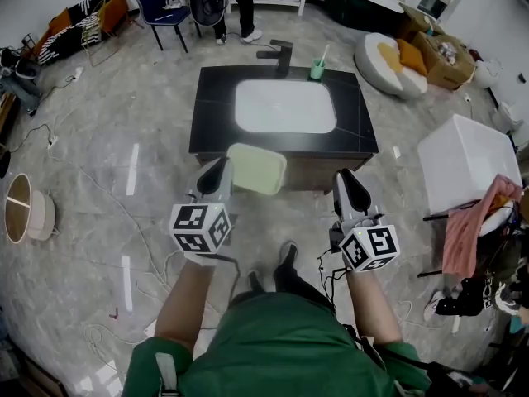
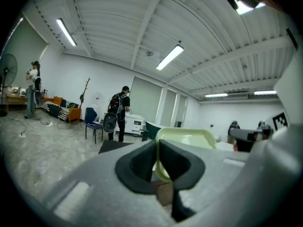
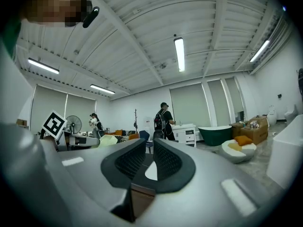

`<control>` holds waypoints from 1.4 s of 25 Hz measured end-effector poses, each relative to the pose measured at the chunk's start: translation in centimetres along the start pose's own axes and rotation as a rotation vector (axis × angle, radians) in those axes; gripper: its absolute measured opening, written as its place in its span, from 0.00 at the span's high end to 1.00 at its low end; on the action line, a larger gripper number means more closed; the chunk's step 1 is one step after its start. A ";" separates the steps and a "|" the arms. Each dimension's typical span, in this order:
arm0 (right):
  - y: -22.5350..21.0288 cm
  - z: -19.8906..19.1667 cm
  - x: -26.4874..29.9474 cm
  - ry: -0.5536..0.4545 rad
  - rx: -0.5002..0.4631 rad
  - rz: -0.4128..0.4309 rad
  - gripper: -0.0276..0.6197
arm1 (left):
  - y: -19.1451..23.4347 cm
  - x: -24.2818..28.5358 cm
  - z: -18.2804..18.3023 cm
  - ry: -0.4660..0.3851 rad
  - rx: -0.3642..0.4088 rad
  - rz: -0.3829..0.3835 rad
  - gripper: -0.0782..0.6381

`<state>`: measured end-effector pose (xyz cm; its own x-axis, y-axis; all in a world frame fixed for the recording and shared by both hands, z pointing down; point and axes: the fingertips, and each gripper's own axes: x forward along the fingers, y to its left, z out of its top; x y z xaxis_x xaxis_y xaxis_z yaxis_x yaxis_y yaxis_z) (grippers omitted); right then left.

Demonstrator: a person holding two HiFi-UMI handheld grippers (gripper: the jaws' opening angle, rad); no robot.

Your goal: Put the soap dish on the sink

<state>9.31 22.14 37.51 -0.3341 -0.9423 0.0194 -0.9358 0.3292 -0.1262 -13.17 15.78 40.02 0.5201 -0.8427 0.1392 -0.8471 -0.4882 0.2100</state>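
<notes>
Left gripper (image 1: 221,174) was clamped on the rim of the pale green soap dish (image 1: 258,169), held just short of the sink (image 1: 285,106). Right gripper (image 1: 350,190) was pressed together, empty. The dish would best be carried level and lowered onto the black countertop (image 1: 215,114).

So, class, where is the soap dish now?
Head view, left of centre: the soap dish is clamped by the left gripper, at the near edge of the sink counter.
</notes>
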 end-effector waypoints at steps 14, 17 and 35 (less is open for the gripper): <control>-6.1 -0.7 9.4 0.012 0.065 0.145 0.88 | 2.2 7.3 0.9 0.011 0.007 0.151 0.87; -8.1 -0.5 11.3 0.013 0.076 0.175 0.88 | 2.0 9.2 1.2 0.011 0.012 0.182 0.87; -11.8 0.4 17.8 0.010 0.108 0.282 0.88 | 3.5 13.2 3.3 -0.011 0.001 0.299 0.87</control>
<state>14.45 1.42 38.91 -0.5804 -0.8141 -0.0218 -0.7890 0.5687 -0.2324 -9.63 2.23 39.39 0.2466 -0.9515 0.1839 -0.9626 -0.2184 0.1605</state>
